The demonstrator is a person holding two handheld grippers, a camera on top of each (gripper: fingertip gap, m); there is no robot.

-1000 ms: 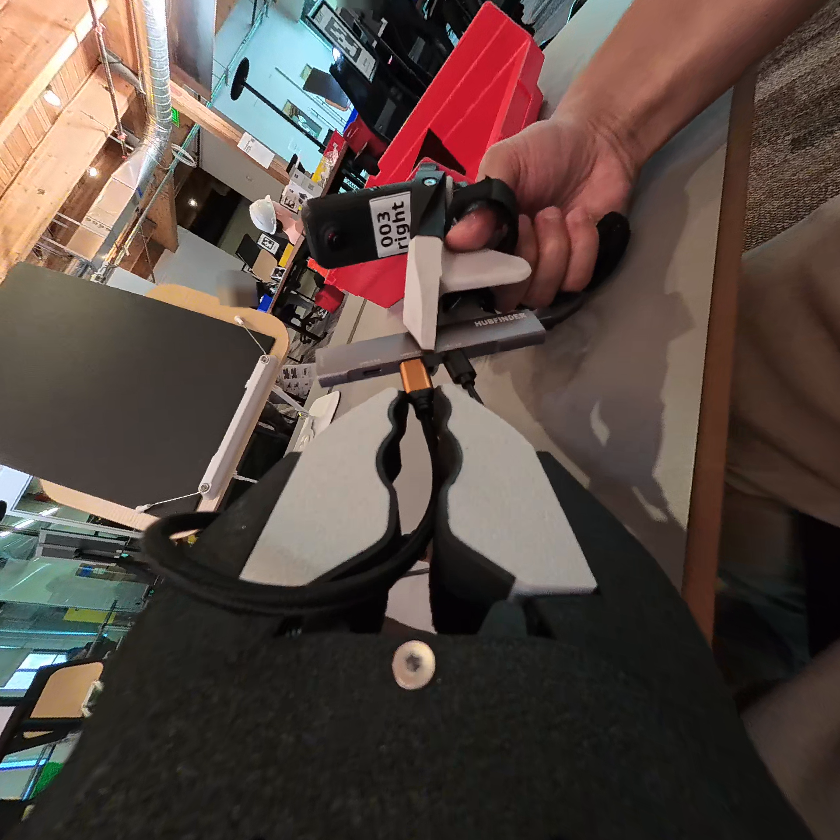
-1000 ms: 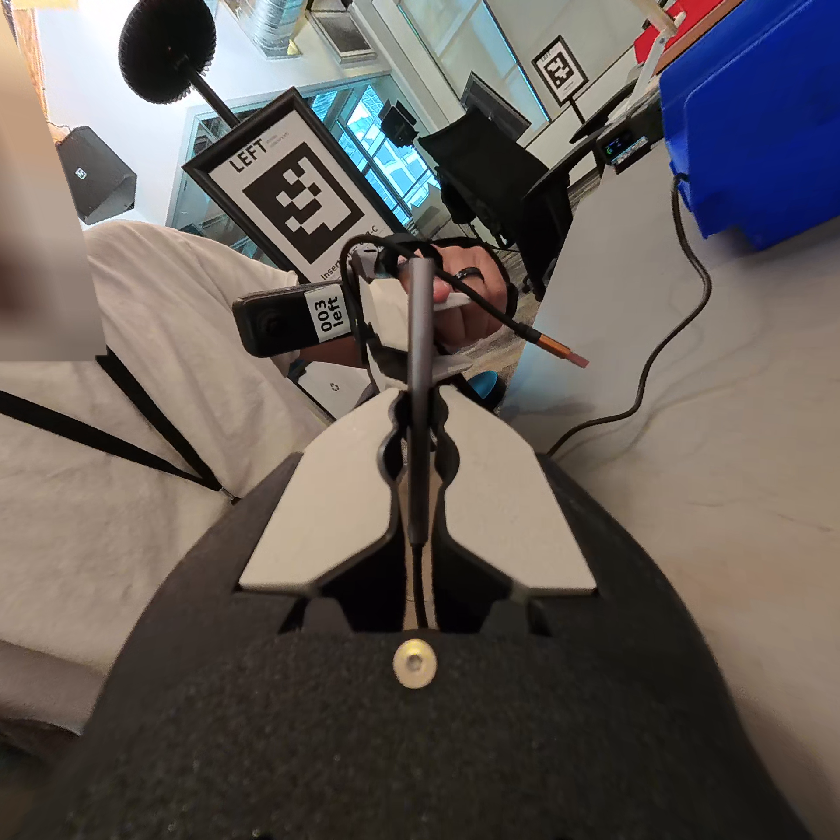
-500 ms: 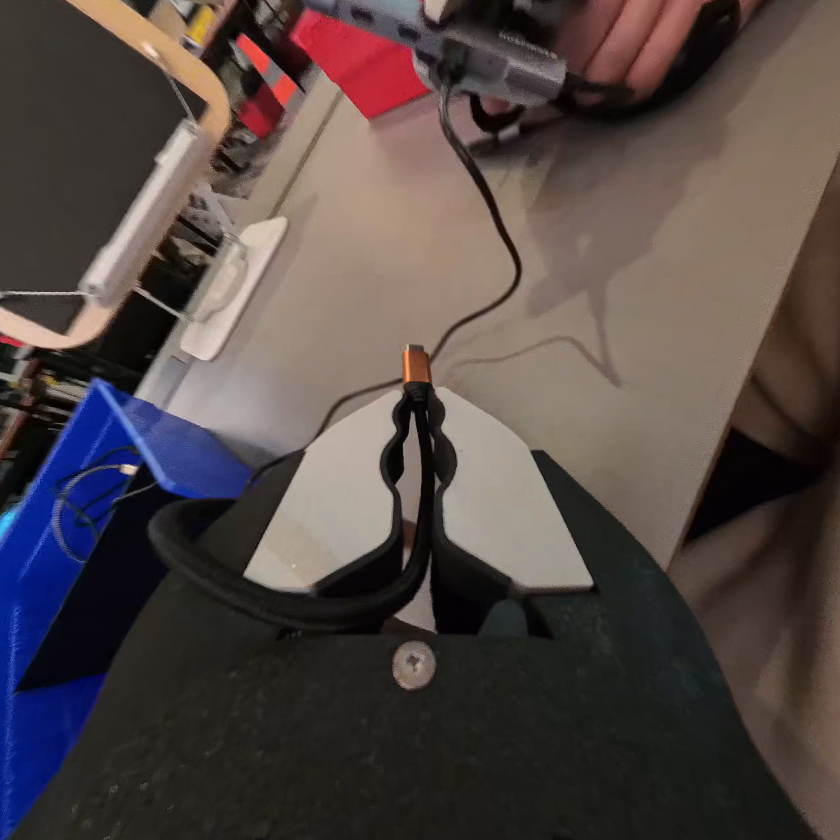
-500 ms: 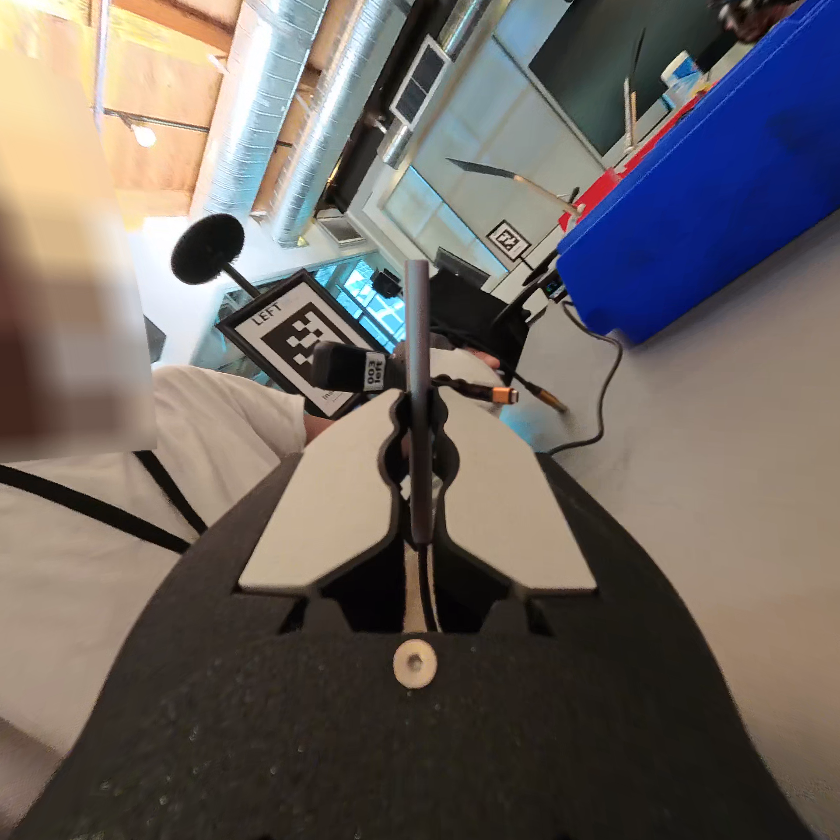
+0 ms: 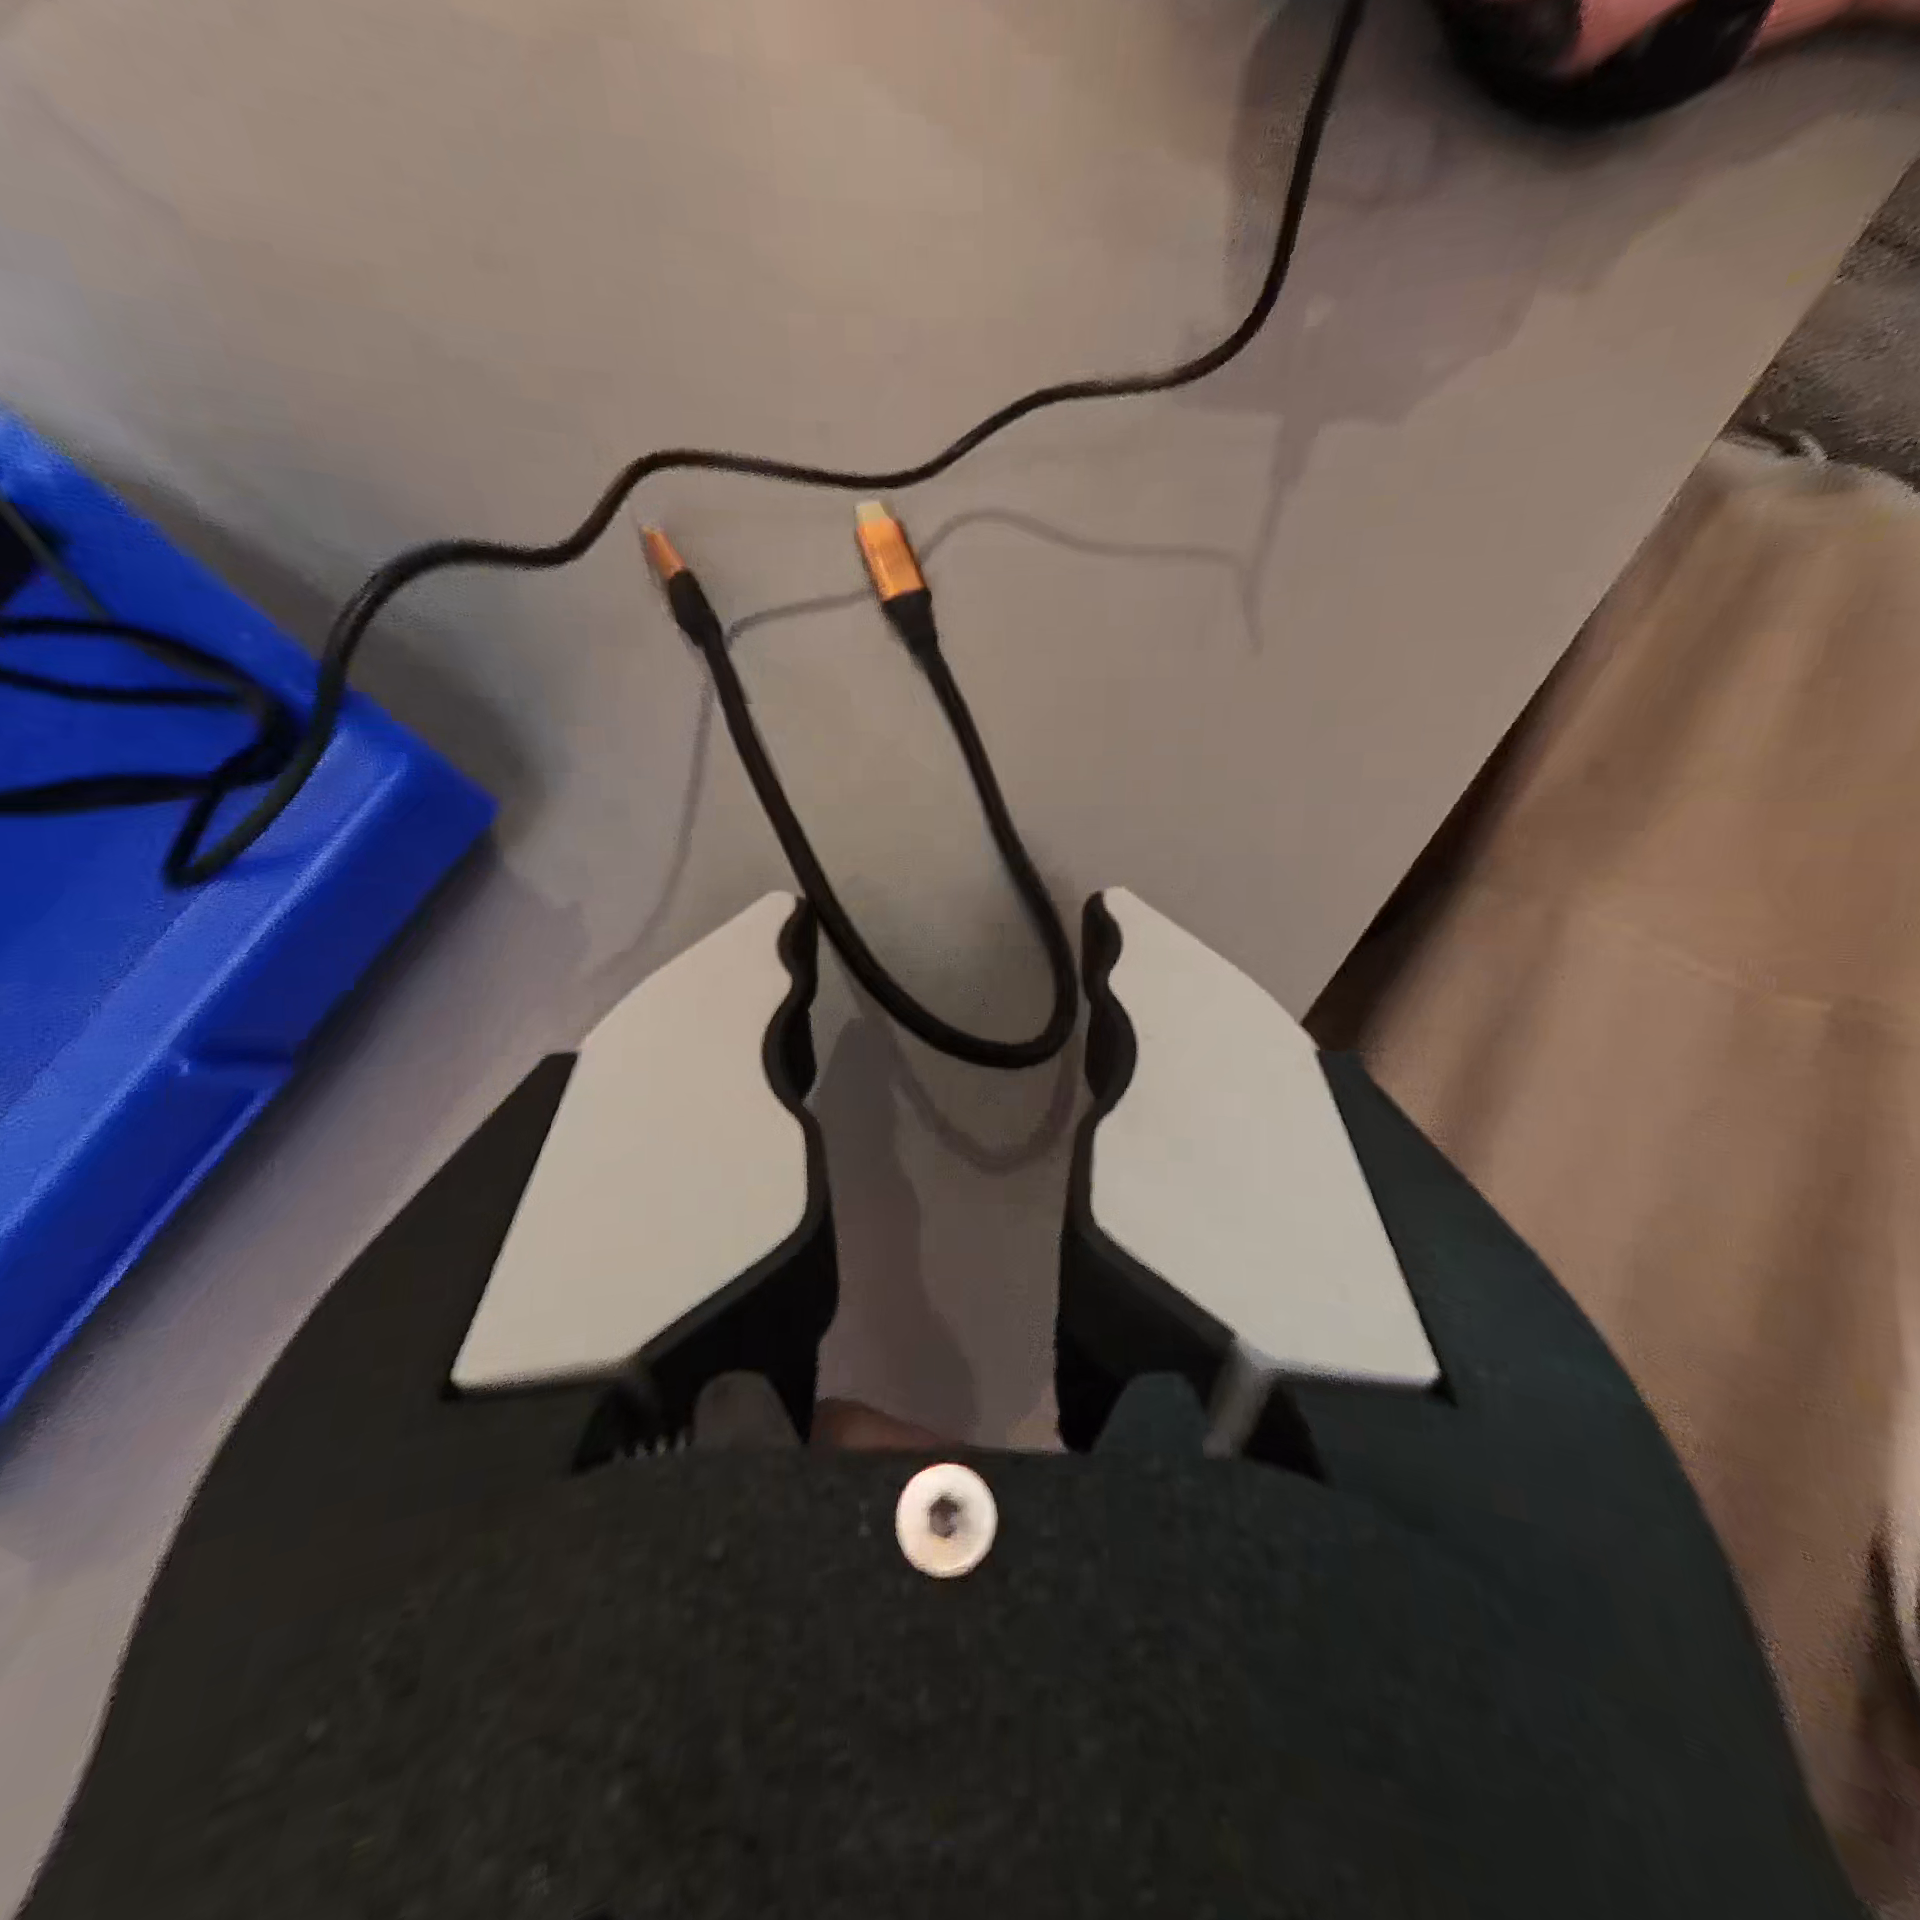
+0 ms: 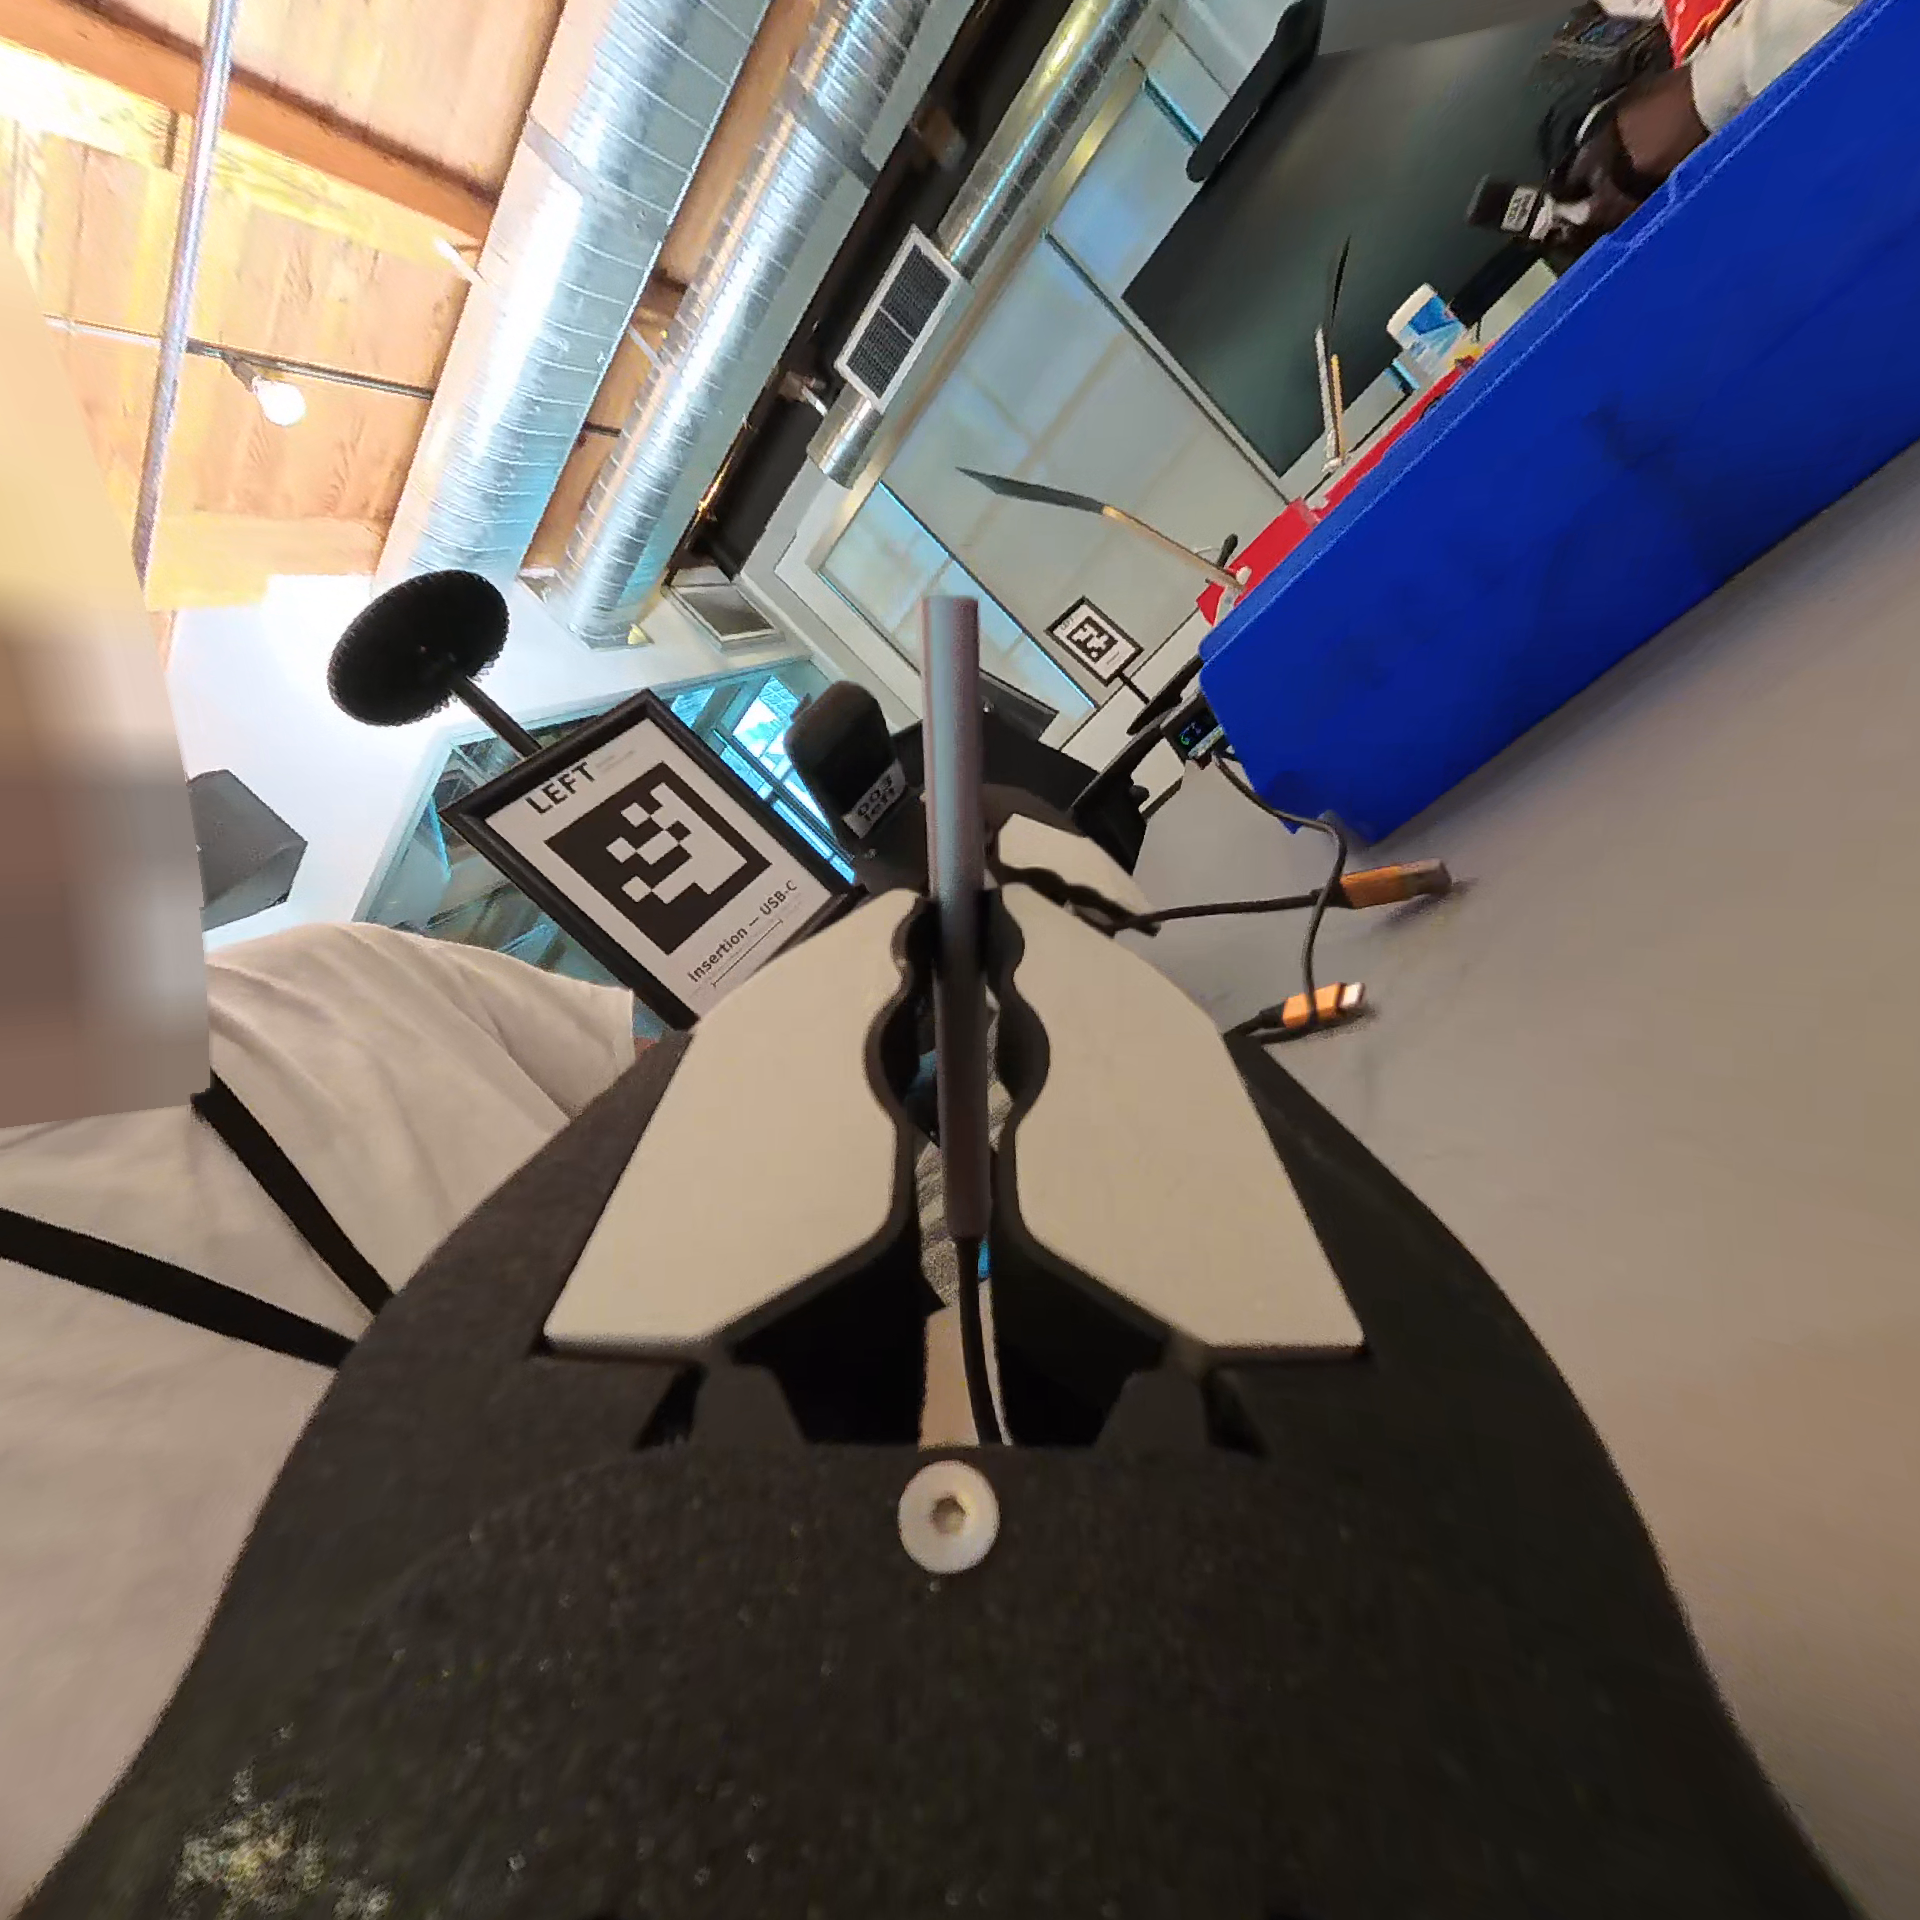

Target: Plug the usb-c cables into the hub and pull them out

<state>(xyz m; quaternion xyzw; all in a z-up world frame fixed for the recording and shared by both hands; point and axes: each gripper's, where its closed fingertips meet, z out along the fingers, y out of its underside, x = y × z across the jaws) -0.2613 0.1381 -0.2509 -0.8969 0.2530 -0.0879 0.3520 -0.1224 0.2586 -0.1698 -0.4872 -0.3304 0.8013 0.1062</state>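
here the left gripper (image 5: 943,914) gapes wide, holding nothing, over the short braided cable (image 5: 940,1023) lying looped on the grey table (image 5: 831,260); the right gripper (image 6: 958,914) pinches the grey hub (image 6: 954,831) upright.

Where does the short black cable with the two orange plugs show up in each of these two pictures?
Left wrist view: the short cable lies in a U on the table, centre, just ahead of the open left gripper.
Right wrist view: right of centre, its orange plugs on the table.
Shared landmark: the blue bin.
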